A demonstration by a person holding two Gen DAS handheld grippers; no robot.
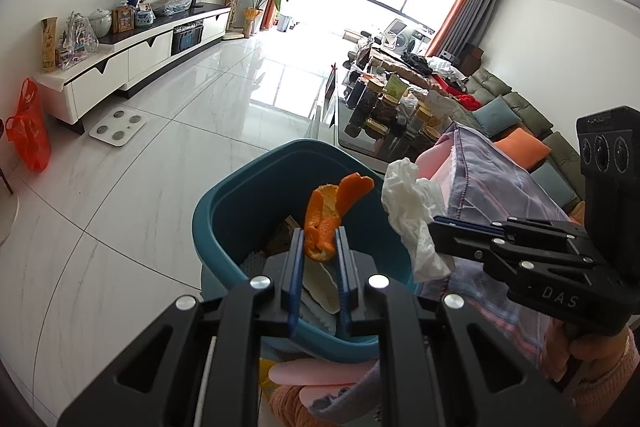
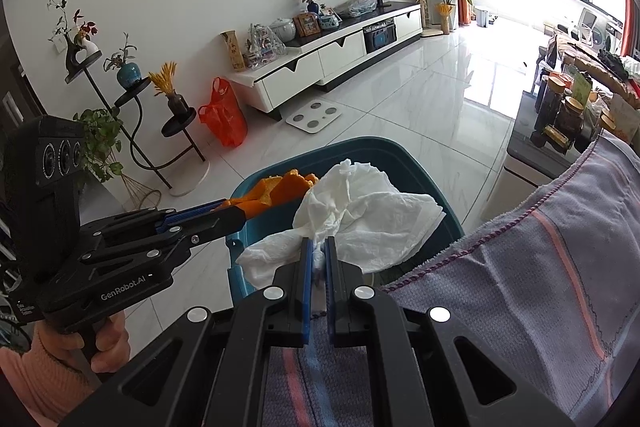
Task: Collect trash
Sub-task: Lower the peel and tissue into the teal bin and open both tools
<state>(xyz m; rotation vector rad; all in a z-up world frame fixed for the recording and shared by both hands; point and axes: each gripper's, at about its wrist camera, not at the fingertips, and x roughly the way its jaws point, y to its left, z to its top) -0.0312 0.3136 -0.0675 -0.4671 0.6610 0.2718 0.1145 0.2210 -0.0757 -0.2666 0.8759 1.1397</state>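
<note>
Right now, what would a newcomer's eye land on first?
Bright curled orange peel pinched in the left gripper, held over the open teal plastic bin. Beside it, crumpled white tissue clamped in the right gripper, above the bin's rim.

Bin mouth [image 1: 224, 195] open below; towel-draped edge [image 1: 500, 179] crowds right side; bare floor [image 1: 120, 187] free on left.

The right gripper [image 2: 319, 247] pinches a white tissue [image 2: 360, 215] over the blue bin [image 2: 420, 163]. The left gripper [image 2: 236, 213] holds orange peel [image 2: 280, 189] beside it.
</note>
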